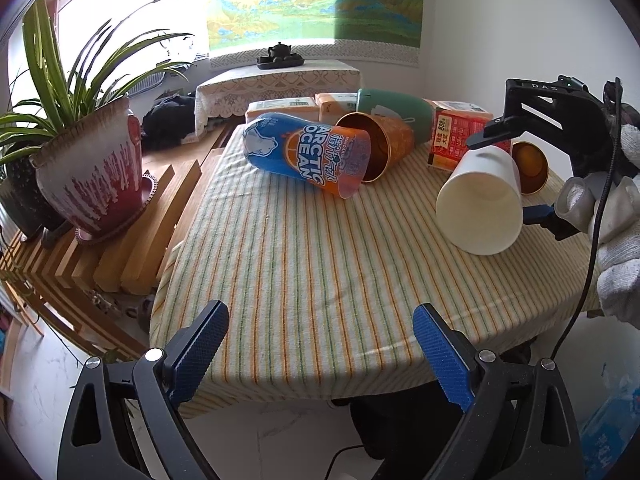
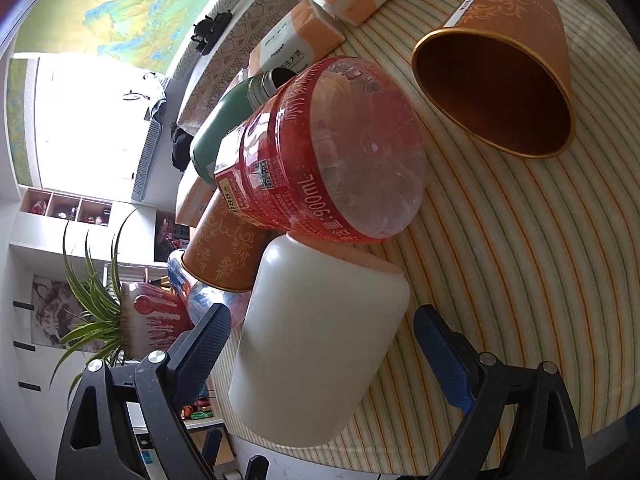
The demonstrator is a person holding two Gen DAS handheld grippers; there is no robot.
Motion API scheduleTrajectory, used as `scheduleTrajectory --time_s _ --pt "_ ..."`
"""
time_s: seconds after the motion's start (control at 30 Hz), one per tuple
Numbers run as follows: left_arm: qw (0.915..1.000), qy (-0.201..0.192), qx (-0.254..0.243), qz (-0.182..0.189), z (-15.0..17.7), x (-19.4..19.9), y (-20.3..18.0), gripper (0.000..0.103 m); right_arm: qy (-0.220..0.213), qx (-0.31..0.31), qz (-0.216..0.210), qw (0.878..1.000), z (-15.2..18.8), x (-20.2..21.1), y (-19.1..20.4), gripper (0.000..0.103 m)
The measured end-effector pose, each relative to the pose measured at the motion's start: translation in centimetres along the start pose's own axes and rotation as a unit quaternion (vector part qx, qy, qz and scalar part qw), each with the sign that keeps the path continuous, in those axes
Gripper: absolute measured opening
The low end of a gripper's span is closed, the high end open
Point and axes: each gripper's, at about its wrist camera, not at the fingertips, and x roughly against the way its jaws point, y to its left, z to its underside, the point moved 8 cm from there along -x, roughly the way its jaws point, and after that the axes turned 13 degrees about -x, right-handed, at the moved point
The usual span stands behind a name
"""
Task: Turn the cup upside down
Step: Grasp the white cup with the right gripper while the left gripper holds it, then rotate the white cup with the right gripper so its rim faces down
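Observation:
A white cup (image 1: 480,204) lies on its side on the striped tablecloth (image 1: 312,248), its mouth facing my left camera. My right gripper (image 1: 516,176) is open and straddles it, one finger above, one blue pad (image 1: 538,213) below. In the right wrist view the white cup (image 2: 316,344) sits between the open fingers of my right gripper (image 2: 320,360), with gaps on both sides. My left gripper (image 1: 320,356) is open and empty over the table's near edge.
An Arctic Ocean cup (image 1: 308,152), orange cups (image 1: 380,144) (image 2: 500,68), a green flask (image 1: 396,110), a red tub (image 2: 320,152) and tissue packs (image 2: 296,44) lie at the table's back. A potted plant (image 1: 88,168) stands on a wooden rack at left.

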Motion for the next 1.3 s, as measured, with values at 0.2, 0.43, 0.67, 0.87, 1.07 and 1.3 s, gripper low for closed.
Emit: scheduleTrajectory --time_s 0.2,0.43,0.67,0.87,1.07,1.3 --pt "1.0000 0.001 0.003 -0.002 0.0 -0.2 0.2 0.095 0.010 -0.001 0.000 1.000 0.1 -0.3 -0.2 0.084" --pt "1.0000 0.003 0.003 0.002 0.1 -0.5 0.2 0.095 0.002 0.023 -0.003 1.000 0.4 -0.3 0.1 0.079" --pt "1.0000 0.004 0.004 0.008 0.1 -0.5 -0.1 0.095 -0.029 0.088 -0.003 0.996 1.7 0.6 1.3 0.078" --pt "0.9999 0.004 0.004 0.010 0.0 -0.6 -0.5 0.095 -0.107 0.180 0.025 0.977 2.6 2.1 2.6 0.078" --pt "0.9999 0.005 0.002 0.012 -0.1 -0.8 -0.7 0.095 -0.197 0.260 0.044 0.944 3.4 3.4 4.0 0.078" --pt "0.9999 0.008 0.004 0.014 -0.2 -1.3 -0.6 0.095 -0.258 0.313 0.057 0.912 4.4 3.6 4.9 0.078"
